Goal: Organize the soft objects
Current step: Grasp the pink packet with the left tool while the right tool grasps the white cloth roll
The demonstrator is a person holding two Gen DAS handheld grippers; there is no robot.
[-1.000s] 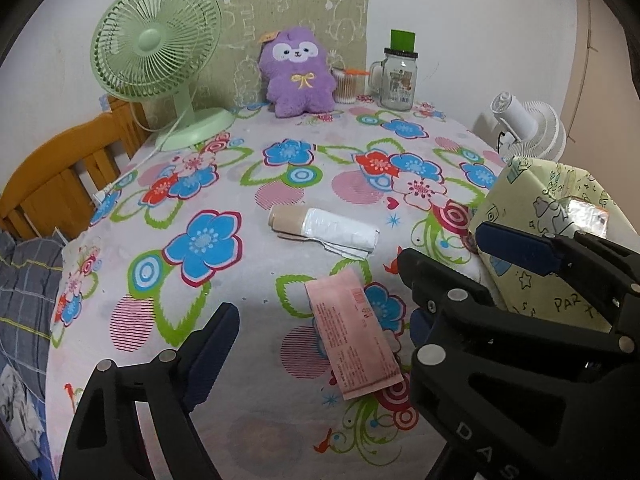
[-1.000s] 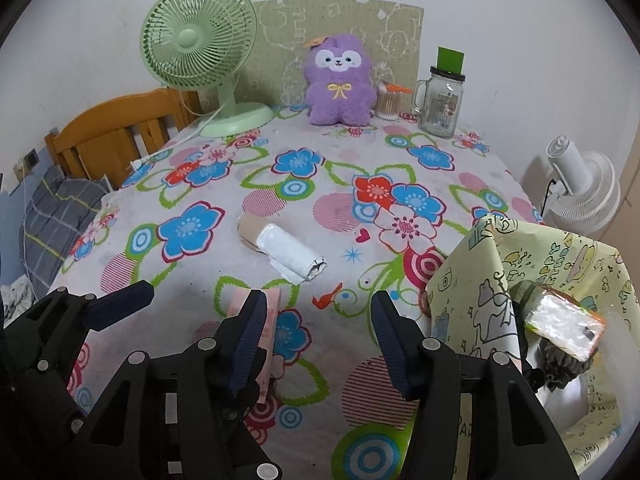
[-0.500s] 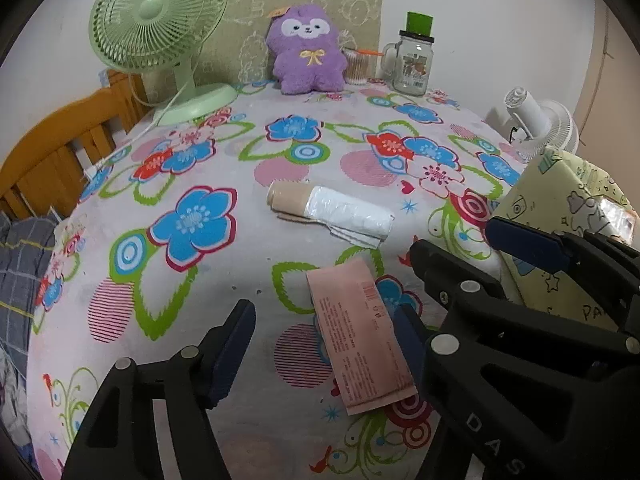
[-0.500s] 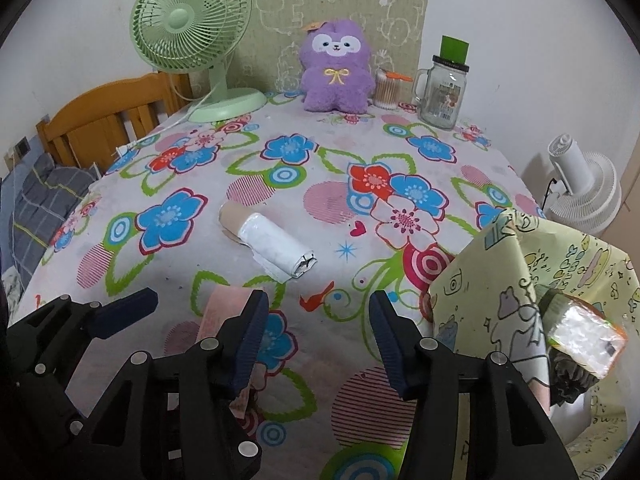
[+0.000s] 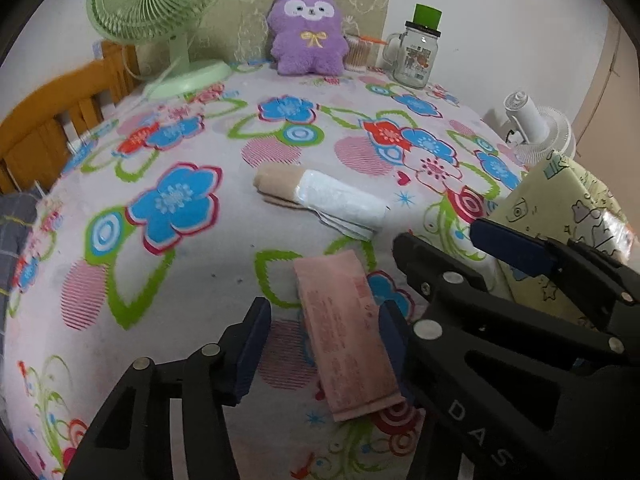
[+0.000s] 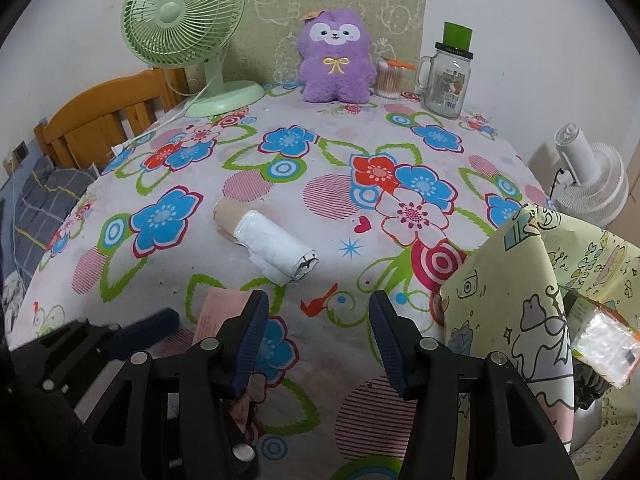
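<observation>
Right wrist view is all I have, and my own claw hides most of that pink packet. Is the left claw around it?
Observer: Yes. The left wrist view shows the pink packet between the fingers of the left claw, whose jaws are closing.
Operator: Gripped already?
Observer: Not yet. A strip of tablecloth shows between the packet and one finger.
Operator: How does it lie?
Observer: Flat on the cloth, lengthwise between the fingers, its whole length in sight.
</observation>
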